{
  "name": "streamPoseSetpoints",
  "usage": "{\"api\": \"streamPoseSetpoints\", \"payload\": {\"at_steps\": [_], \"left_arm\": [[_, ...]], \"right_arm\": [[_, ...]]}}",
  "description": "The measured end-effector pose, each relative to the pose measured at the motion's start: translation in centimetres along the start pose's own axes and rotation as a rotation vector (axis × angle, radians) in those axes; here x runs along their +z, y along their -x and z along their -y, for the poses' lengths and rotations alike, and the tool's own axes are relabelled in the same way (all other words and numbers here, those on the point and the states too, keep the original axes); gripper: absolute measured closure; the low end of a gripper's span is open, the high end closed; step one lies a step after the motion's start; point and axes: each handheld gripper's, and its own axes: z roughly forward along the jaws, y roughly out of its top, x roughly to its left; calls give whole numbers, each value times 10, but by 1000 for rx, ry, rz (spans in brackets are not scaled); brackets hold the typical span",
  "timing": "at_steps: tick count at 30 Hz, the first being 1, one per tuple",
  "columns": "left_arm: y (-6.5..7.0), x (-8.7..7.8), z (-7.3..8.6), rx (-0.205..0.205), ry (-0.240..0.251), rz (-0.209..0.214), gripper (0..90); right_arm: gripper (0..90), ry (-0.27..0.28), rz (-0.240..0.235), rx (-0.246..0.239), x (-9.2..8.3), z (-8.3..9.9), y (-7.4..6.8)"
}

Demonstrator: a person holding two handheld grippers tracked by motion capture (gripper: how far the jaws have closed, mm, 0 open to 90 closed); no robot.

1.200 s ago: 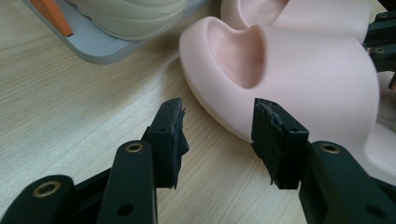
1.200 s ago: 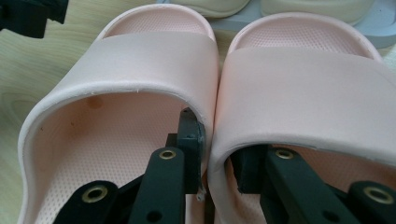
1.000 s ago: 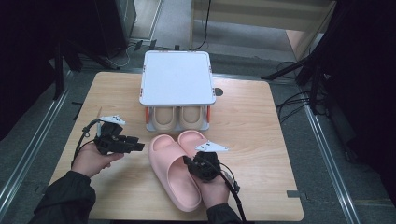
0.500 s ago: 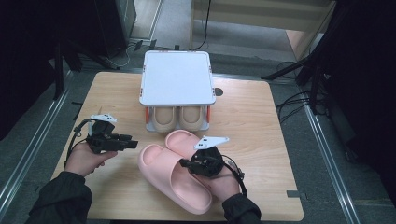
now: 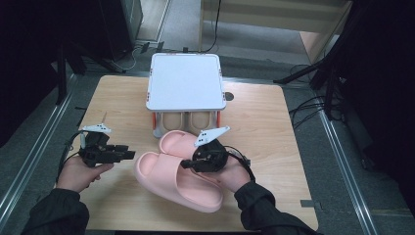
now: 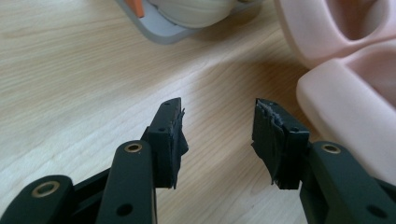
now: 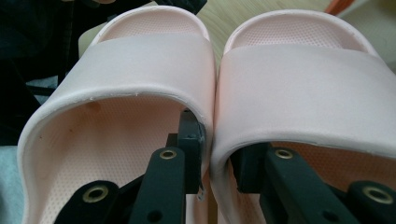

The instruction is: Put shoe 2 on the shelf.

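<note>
Pink foam slides (image 5: 178,178) sat at the tabletop's (image 5: 274,122) six o'clock; my right gripper (image 5: 190,165) pinched both inner walls together, left gripper (image 6: 217,135) gaping empty. I'd lift level, squeezing firmly.

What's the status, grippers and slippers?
Right gripper shut on pink slippers, pinching both inner walls together. Left gripper open, empty, over table. Rack just beyond.

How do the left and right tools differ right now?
The left tool is open and holds nothing; the right tool is shut on the pink slippers, one jaw inside each, pinching their adjoining walls. The left tool hovers over bare table; the right sits among the slippers. Both have black jaws.
</note>
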Motion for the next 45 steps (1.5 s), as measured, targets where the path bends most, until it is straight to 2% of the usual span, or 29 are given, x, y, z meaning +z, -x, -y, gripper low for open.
{"api": "streamPoseSetpoints", "payload": {"at_steps": [5, 10, 15, 23, 27, 31, 37, 38, 40, 44, 45], "left_arm": [[-1, -9, 10, -23, 12, -20, 527], [-2, -13, 15, -35, 16, -31, 527], [-3, -18, 21, -49, 18, -38, 527], [-3, -19, 23, -53, 21, -42, 526], [-3, -20, 22, -48, 27, -42, 525], [-3, -19, 22, -48, 29, -43, 526], [-3, -18, 21, -51, 26, -41, 526], [-3, -18, 21, -50, 26, -41, 526], [-3, -18, 21, -45, 20, -37, 526], [-3, -17, 21, -44, 21, -37, 526], [-2, -16, 21, -44, 21, -35, 526]], "right_arm": [[769, 5, -45, -24, -1, -15, 1], [769, -2, -52, -48, -3, -28, 1], [768, 2, -87, -75, -7, -50, -1], [767, -3, -97, -111, -13, -79, -4], [768, -4, -100, -118, -15, -88, -6], [767, 7, -110, -131, -23, -107, -4], [768, 21, -65, -126, -35, -128, 5], [768, 23, -39, -111, -40, -138, 10], [768, 20, -9, -115, -42, -145, 15], [769, 7, 62, -67, -43, -157, 29], [769, 3, 82, -32, -42, -161, 35]]}}
